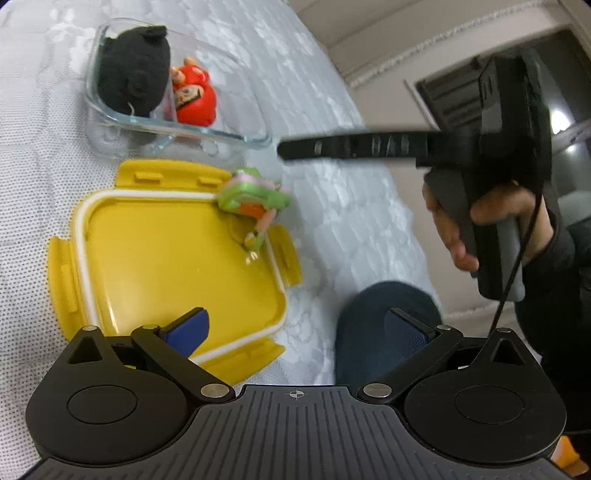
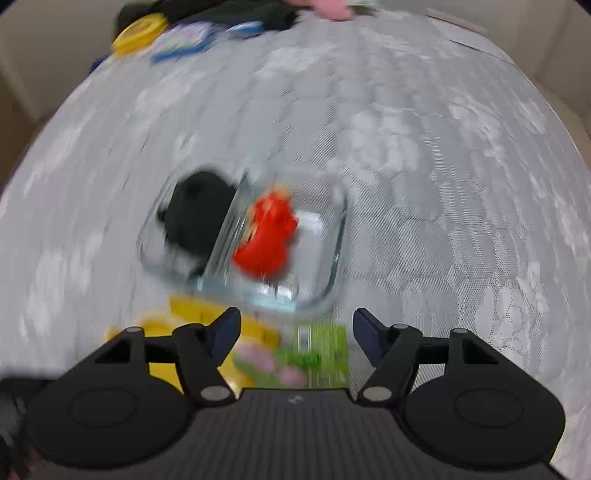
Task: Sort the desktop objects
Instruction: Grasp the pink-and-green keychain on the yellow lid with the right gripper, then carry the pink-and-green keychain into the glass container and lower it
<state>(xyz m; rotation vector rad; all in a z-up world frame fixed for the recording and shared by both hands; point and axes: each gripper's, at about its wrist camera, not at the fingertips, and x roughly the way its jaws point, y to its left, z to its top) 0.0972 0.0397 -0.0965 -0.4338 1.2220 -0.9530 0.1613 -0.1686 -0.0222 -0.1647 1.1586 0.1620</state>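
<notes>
Nearest in the left wrist view, the left gripper (image 1: 295, 328) holds its two blue-padded fingers (image 1: 192, 328) spread wide with nothing between them; one pad hangs over the near edge of the square yellow plastic lid with a white seal (image 1: 166, 258), the other over a dark blue fabric shape (image 1: 369, 332) off the tabletop's edge. The lid lies flat on the white lace-patterned tabletop (image 1: 332, 203) and serves as the landmark. On its far right corner rests a small green and pink toy figure (image 1: 255, 199), partly overhanging the rim. Just beyond the lid's far edge stands a clear rectangular glass container with a divider (image 1: 258, 136): a black plush toy (image 1: 135, 74) fills its left compartment and a red round toy figure (image 1: 194, 99) sits in the right one.

To the right of the lid, above the tabletop, a person's hand (image 1: 480, 221) in a dark sleeve grips the right gripper (image 2: 297, 332), its black finger reaching level toward the container's near right corner. In the blurred right wrist view its fingers stand apart and hold nothing, with the green and pink figure just below them and the container farther on. At the tabletop's far edge lie a yellow round object (image 2: 138, 31) and some blue-and-white items (image 2: 184, 40), too blurred to tell.
</notes>
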